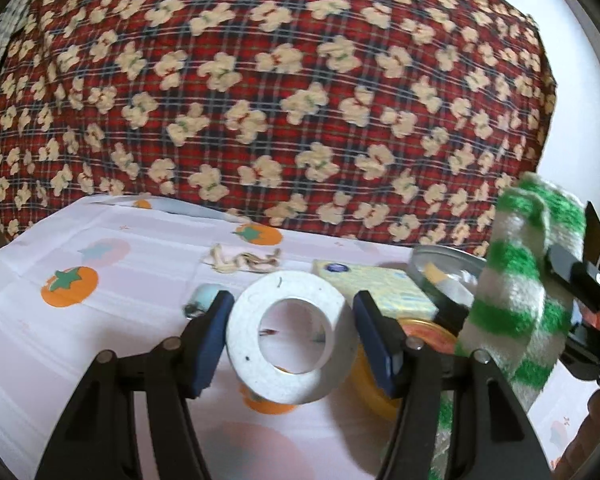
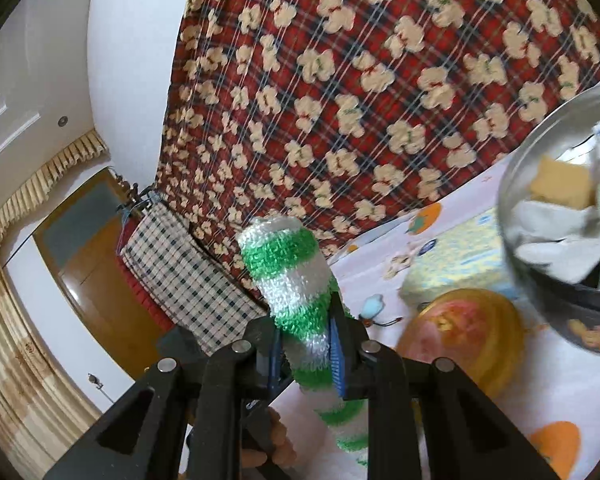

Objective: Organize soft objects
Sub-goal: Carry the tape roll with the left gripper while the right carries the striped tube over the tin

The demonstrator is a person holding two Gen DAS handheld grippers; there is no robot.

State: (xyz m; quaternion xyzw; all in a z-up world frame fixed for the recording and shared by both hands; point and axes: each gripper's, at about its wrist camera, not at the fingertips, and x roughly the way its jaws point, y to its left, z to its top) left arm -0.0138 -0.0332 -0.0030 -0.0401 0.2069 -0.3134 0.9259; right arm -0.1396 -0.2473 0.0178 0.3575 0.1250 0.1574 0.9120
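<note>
While my right gripper [image 2: 306, 354] is clamping the fuzzy green-and-white striped sock [image 2: 296, 276], my left gripper [image 1: 290, 338] is gripping the white tape roll [image 1: 290, 330]; the clear round tub [image 2: 560, 200] at the far right is already holding pale cloths, and the loose items on the persimmon-print cloth [image 1: 80, 300] are waiting.

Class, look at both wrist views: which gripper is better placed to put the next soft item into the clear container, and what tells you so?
Probably the right. The right gripper is shut on the green-and-white sock, with the clear container close beside it. The left gripper has a white tape roll between its pads.
</note>
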